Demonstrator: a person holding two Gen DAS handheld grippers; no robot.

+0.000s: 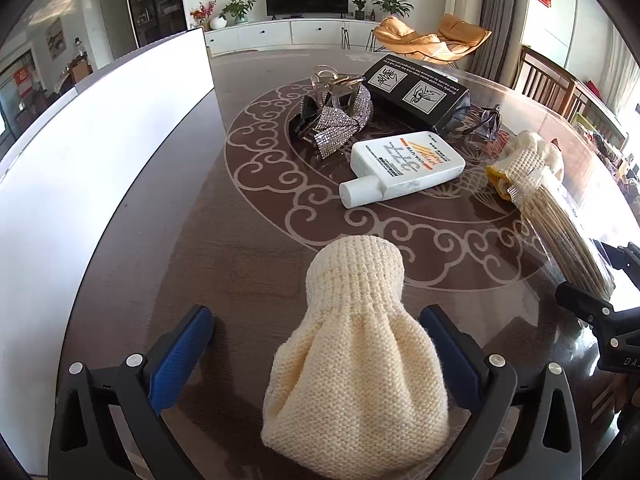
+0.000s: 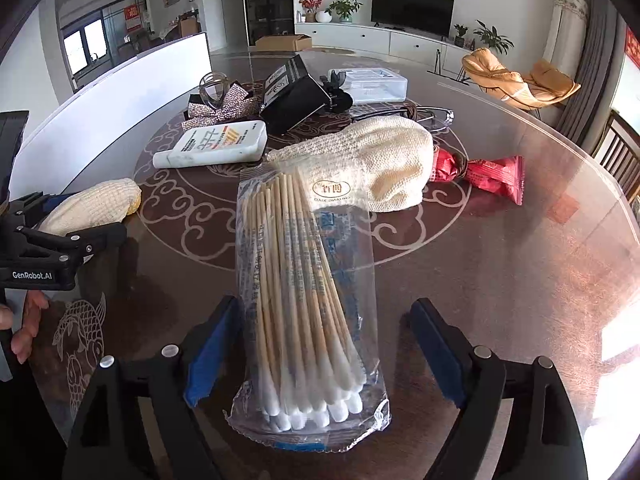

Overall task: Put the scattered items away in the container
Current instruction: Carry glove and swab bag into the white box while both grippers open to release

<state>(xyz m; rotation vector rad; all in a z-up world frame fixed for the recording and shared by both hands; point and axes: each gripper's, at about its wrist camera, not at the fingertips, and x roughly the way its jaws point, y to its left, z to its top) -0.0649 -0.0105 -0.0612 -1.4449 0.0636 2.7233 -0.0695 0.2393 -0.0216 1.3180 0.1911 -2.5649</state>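
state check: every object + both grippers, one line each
left gripper: open, straddling knit glove
knit glove: flat, ungripped
right gripper: open
cotton swab bag: sealed, flat between jaws
white bottle: capped, on its side
white container: nothing visible inside

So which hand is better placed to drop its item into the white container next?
Left. Its tool straddles the cream knitted sock, and the white container stands right beside it on that side.
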